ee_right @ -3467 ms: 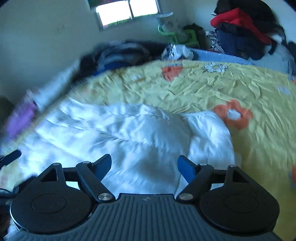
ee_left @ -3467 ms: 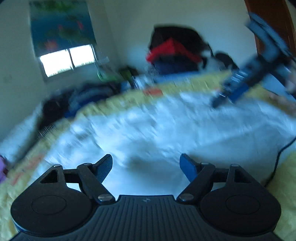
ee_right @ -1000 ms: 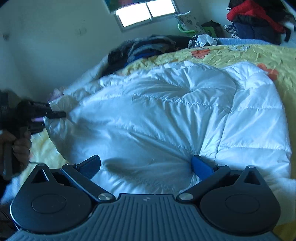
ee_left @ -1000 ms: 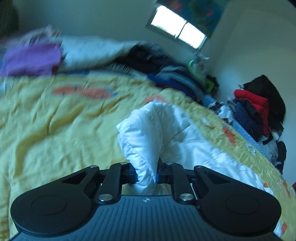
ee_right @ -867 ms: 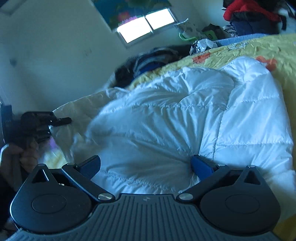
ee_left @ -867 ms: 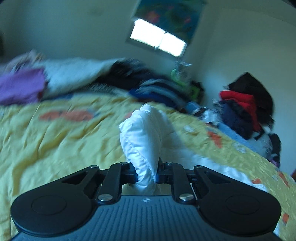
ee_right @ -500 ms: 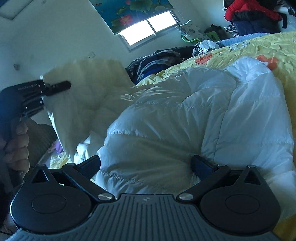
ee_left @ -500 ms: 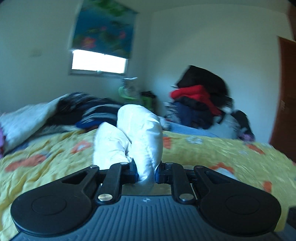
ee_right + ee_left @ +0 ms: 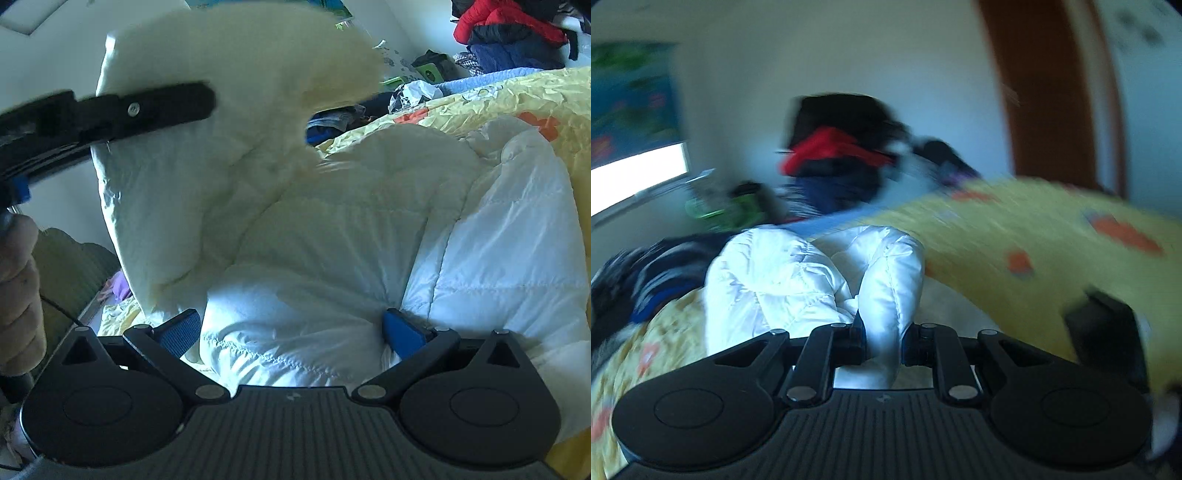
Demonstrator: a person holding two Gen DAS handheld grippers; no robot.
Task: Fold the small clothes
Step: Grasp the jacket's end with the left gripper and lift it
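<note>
A white quilted puffer jacket (image 9: 369, 229) lies on the yellow flowered bedspread (image 9: 535, 92). My left gripper (image 9: 882, 336) is shut on a fold of the jacket (image 9: 886, 273) and holds that side lifted high; in the right wrist view it shows as a black bar (image 9: 110, 107) with the jacket's cream lining (image 9: 240, 74) hanging from it. My right gripper (image 9: 291, 328) is open, its blue pads (image 9: 400, 332) resting against the jacket's near part on the bed.
A pile of red, black and blue clothes (image 9: 834, 155) stands at the far side of the bed. More dark clothes (image 9: 639, 273) lie at the left by the window (image 9: 639, 177). A brown door (image 9: 1052, 92) is at the right.
My left gripper has lifted its side of the jacket up and swung it rightward over the rest of the garment. My right gripper has stayed open against the jacket.
</note>
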